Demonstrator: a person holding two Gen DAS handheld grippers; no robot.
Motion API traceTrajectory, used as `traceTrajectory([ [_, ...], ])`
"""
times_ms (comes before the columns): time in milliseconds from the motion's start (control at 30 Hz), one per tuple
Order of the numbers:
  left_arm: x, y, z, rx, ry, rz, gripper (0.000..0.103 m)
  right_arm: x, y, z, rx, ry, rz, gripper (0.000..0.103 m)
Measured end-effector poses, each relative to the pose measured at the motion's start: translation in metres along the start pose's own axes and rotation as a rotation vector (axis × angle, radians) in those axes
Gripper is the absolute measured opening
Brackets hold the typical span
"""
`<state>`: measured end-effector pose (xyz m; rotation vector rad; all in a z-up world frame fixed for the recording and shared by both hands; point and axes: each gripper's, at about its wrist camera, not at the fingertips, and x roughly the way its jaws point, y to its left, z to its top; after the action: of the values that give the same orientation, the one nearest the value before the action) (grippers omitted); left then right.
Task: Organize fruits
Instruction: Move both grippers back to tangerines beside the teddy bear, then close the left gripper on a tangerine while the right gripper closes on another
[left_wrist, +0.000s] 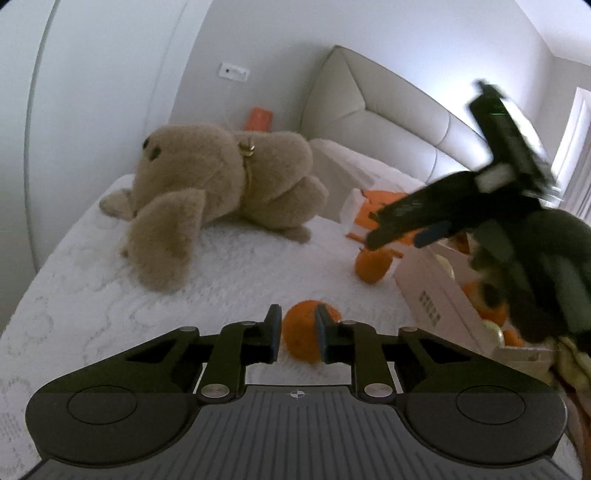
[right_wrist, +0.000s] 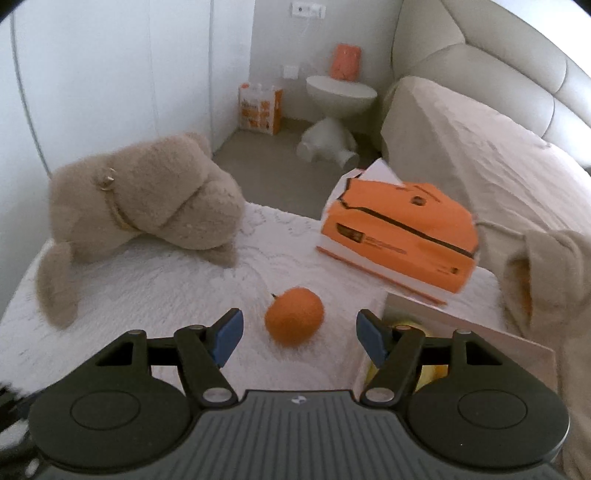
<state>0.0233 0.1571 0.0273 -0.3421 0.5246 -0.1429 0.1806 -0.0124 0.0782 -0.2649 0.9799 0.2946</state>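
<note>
Round orange fruit (left_wrist: 306, 334) lies on the white quilted bed cover (left_wrist: 229, 273), between the fingers of the left gripper (left_wrist: 297, 334); the jaws look closed to its sides, though whether the pads truly press it I cannot tell for certain. In this left wrist view a second round orange fruit (left_wrist: 371, 266) rests farther off, just beside the pale open cardboard box (left_wrist: 436, 295), which holds more orange fruit and is probably where the loose ones belong. The right gripper (left_wrist: 391, 229), blurred, hangs above that second fruit. A large beige plush rabbit (left_wrist: 218, 192) sprawls to the left, well apart, leaving open cover around both fruits.

From the right wrist view, the right gripper (right_wrist: 299, 334) has its blue-padded fingers spread wide, nothing between them, with the far orange (right_wrist: 294, 316) lying ahead of the gap. The box wall (right_wrist: 458, 334) stands just right of the right finger, so sideways room there is tight. An orange carton lid (right_wrist: 399, 236) lies tilted beyond. The bed edge drops to floor behind the rabbit (right_wrist: 144, 199).
</note>
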Motion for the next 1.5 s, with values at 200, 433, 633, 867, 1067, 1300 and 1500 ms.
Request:
traceTrajectory([
  [200, 0.001, 0.017, -0.006, -0.071, -0.028, -0.023, 0.035, 0.045, 0.024, 0.007, -0.062, 0.081, -0.093, 0.066],
  [433, 0.003, 0.02, -0.007, -0.082, -0.036, -0.037, 0.035, 0.051, 0.032, 0.003, -0.102, 0.104, -0.142, 0.046],
  [633, 0.002, 0.02, -0.009, -0.084, -0.035, -0.044, 0.037, -0.002, 0.036, -0.012, -0.08, 0.031, -0.007, 0.046],
  [867, 0.002, 0.029, -0.01, -0.146, -0.041, -0.031, 0.037, -0.084, 0.033, -0.09, -0.032, -0.102, 0.109, 0.047],
  [1067, 0.003, 0.003, -0.004, -0.03, -0.036, -0.041, 0.037, -0.106, 0.017, -0.174, 0.039, -0.1, 0.242, 0.046],
  [1300, 0.02, -0.046, 0.0, 0.175, 0.041, 0.124, 0.039, -0.099, -0.015, -0.21, 0.128, -0.14, 0.301, 0.054],
  [1500, 0.031, -0.06, 0.002, 0.233, 0.072, 0.212, 0.044, -0.097, -0.035, -0.228, 0.129, -0.223, 0.241, 0.082],
])
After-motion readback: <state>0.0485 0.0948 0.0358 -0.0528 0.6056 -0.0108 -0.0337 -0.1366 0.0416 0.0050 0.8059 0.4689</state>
